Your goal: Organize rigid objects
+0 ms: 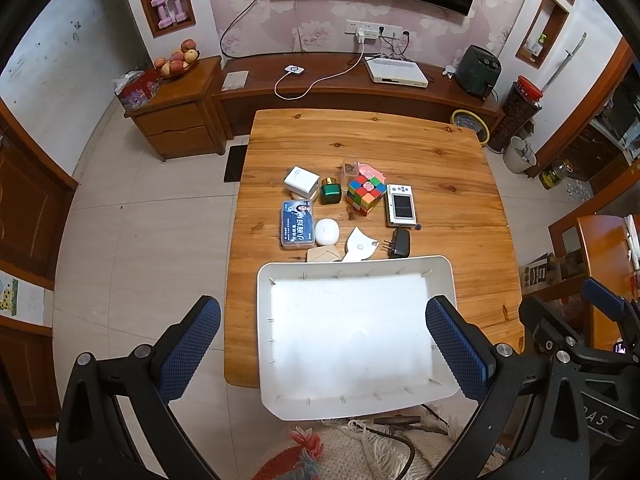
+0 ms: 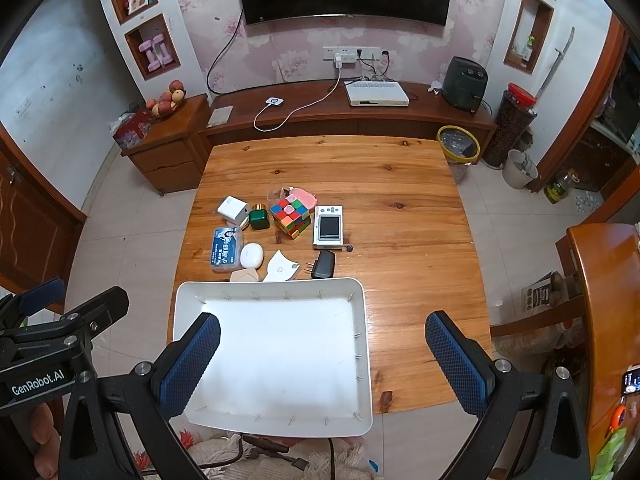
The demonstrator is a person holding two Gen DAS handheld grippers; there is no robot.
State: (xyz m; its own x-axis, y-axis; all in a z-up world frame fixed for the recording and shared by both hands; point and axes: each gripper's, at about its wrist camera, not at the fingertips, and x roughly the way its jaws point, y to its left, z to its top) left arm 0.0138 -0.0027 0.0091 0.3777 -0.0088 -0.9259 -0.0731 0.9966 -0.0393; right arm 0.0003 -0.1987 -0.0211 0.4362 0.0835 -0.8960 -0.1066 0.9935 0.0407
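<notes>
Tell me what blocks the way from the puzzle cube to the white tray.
The puzzle cube sits beyond the tray. Between them lie a white flat piece and a black plug, against the tray's far rim.

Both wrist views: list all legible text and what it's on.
"GenRobot.AI": on the left gripper, read on its body in the right wrist view.
"AS": partial letters on the right gripper, seen at the left wrist view's edge.
Blue card box: printed characters, too blurred to read.
White device with screen: nothing legible.
</notes>
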